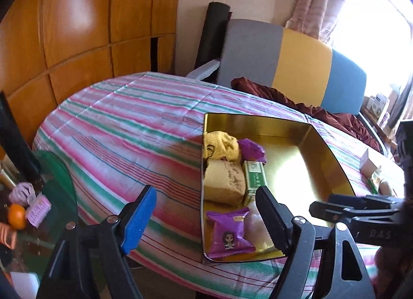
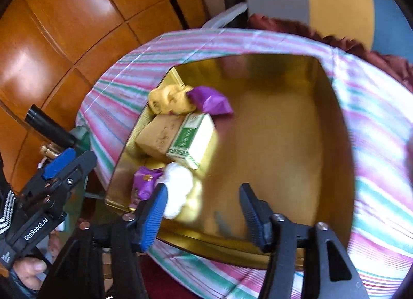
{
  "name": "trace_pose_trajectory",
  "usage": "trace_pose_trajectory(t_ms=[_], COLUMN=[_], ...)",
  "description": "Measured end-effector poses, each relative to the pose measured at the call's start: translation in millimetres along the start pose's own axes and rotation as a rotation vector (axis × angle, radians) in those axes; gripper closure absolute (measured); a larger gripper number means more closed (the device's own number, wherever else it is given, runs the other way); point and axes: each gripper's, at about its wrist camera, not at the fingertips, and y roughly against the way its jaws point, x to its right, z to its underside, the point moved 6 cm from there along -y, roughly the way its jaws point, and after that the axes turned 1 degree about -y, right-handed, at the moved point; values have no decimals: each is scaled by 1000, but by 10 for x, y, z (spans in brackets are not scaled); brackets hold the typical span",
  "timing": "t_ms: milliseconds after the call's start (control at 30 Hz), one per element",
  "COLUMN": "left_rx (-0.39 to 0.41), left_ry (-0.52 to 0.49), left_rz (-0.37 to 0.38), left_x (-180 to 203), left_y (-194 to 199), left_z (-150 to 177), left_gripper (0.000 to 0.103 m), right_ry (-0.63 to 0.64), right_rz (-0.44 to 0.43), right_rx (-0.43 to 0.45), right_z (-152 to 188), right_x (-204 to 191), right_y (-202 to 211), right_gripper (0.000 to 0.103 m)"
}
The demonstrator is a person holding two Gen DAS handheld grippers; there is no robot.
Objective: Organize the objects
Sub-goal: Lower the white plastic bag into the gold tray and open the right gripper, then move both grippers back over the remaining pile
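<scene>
A: Start at the grippers. How do they stand?

B: The left gripper (image 1: 206, 219) is spread wide with nothing between its fingers, hovering over the near edge of the table, its right finger above the near left corner of the gold tray (image 1: 322, 144). The right gripper (image 2: 204, 211) is also wide apart and empty, poised over the tray's near rim (image 2: 206, 244).

A: Any writing on them?

B: In the right wrist view the left gripper's body reads "GenRobot.AI". In the left wrist view the other gripper's body shows "DAS"; the rest is cut off.

A: What sits nearest the fingers?

B: A purple snack packet (image 1: 228, 234) with a small cartoon figure printed on it lies flat in the tray's near left corner. Touching it on the right is a whitish wrapped item (image 2: 178, 190), blurred, just beside the right gripper's blue pad.

A: And further in?

B: A green and white box (image 1: 254, 177) with green lettering too small to read. Its long axis runs from the tray's near side to its far side, and it lies against a beige sponge block (image 1: 224, 180). Beyond those sit a yellow fuzzy item (image 1: 220, 145) and a second purple packet (image 1: 251, 149), crumpled and tilted. All crowd the tray's left side.

A: The tray itself?

B: It rests on a striped tablecloth (image 1: 129, 123) in pink, green and white. Off to the right on the cloth is a small box (image 1: 369, 162), and on a glass side table to the left, an orange (image 1: 16, 216).
</scene>
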Motion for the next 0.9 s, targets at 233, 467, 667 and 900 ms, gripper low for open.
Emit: trace_pose_trajectory(t_ms=[233,467,667,900], left_rx=[-2,-14,-40,-74], left_ry=[-63,-130,-197,-257], left_rz=[25,83,125,209], left_x=[258,613,926,1299], left_y=[61,82,59,28], left_z=[17,51,95,124], left_gripper=[22,7,1,1], right_ry=[4,-22,-80,-188], right_rz=[89,157,215,311], right_rx=[58,78,80,54], right_z=[51,161,264,386], right_x=[213,594,1060,1845], right_y=[246,455,617,822], right_gripper=[42,19,18,18])
